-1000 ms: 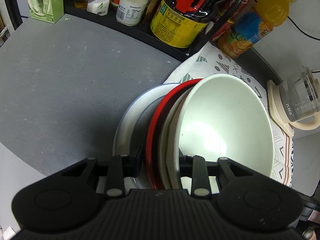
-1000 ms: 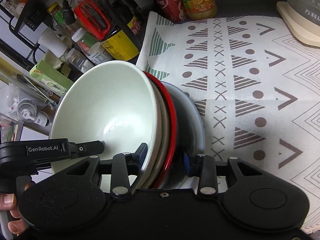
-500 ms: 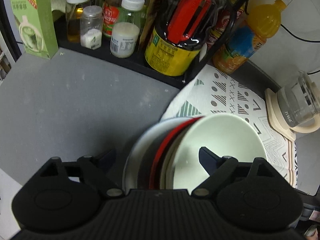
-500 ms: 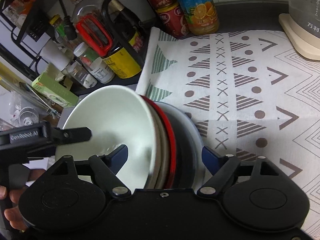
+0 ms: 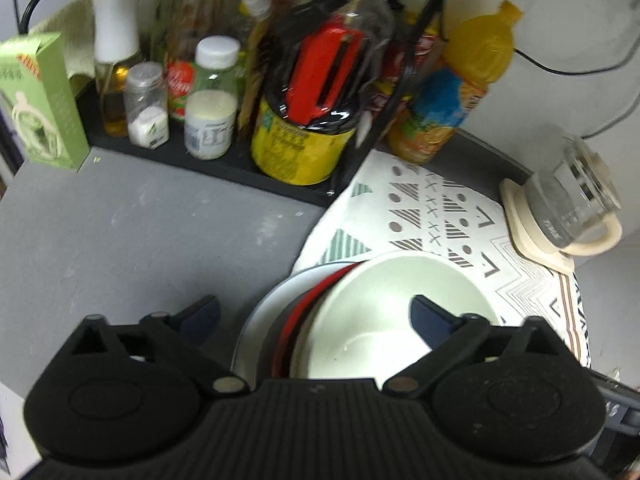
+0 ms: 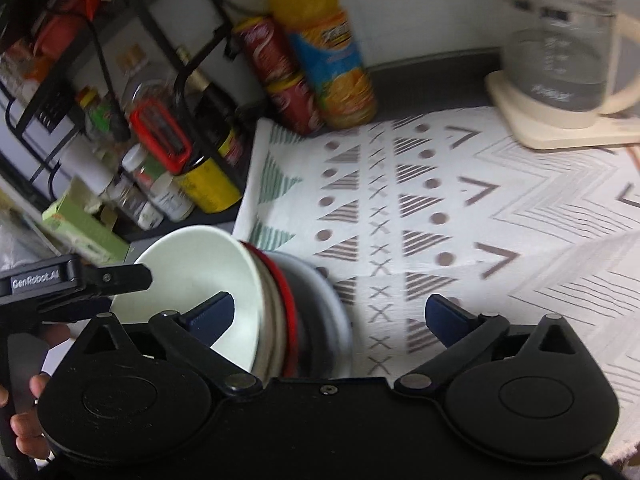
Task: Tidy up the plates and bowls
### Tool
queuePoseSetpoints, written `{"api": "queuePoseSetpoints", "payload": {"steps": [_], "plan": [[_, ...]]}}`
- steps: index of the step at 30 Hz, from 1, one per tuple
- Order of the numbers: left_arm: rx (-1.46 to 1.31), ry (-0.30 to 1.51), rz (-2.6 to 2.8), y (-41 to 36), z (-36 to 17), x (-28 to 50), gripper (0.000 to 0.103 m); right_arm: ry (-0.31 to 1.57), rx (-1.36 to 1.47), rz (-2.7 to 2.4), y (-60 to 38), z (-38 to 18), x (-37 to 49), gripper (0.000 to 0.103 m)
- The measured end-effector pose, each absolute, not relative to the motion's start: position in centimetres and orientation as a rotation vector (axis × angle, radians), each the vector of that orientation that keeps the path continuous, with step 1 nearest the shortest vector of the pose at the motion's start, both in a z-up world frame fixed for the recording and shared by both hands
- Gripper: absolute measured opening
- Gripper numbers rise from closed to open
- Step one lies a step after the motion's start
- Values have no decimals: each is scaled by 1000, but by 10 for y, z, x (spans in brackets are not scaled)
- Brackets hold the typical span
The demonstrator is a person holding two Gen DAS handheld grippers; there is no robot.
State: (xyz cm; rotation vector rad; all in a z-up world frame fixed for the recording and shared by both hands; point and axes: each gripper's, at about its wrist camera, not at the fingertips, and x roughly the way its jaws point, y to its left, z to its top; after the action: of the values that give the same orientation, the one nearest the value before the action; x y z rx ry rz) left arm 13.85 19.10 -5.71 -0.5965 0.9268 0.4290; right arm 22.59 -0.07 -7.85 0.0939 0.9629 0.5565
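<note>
- Grey counter (image 5: 132,232), patterned mat (image 6: 460,216) over its right part.
- Kettle (image 6: 560,60) on the mat's far corner.
- Stack of dishes (image 5: 320,320) at the mat's left edge, half on the mat: white bowl (image 6: 192,276) on top, red-rimmed plate (image 6: 286,300) under it.
- Left gripper (image 5: 316,316): jaws opening wide, either side of the stack, pads off it.
- Right gripper (image 6: 330,316): jaws opening wide around the rims, not touching.

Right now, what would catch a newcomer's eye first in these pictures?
The stack of dishes nested at the patterned mat's edge, a pale bowl innermost and a red rim showing. Behind, the orange juice bottle stands by the crowded condiment rack; a glass kettle sits far right.
</note>
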Motion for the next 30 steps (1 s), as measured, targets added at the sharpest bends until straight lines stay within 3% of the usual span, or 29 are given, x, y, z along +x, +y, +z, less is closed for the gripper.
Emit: {"api": "queuePoseSetpoints", "payload": {"steps": [21,30], "plan": [[-483,813,300,148,-10,66,103,688,113,287,-73,-23,116,103],[-427,794,224,128,-1,34,103,662,116,223,-80,-18,58,103]]}}
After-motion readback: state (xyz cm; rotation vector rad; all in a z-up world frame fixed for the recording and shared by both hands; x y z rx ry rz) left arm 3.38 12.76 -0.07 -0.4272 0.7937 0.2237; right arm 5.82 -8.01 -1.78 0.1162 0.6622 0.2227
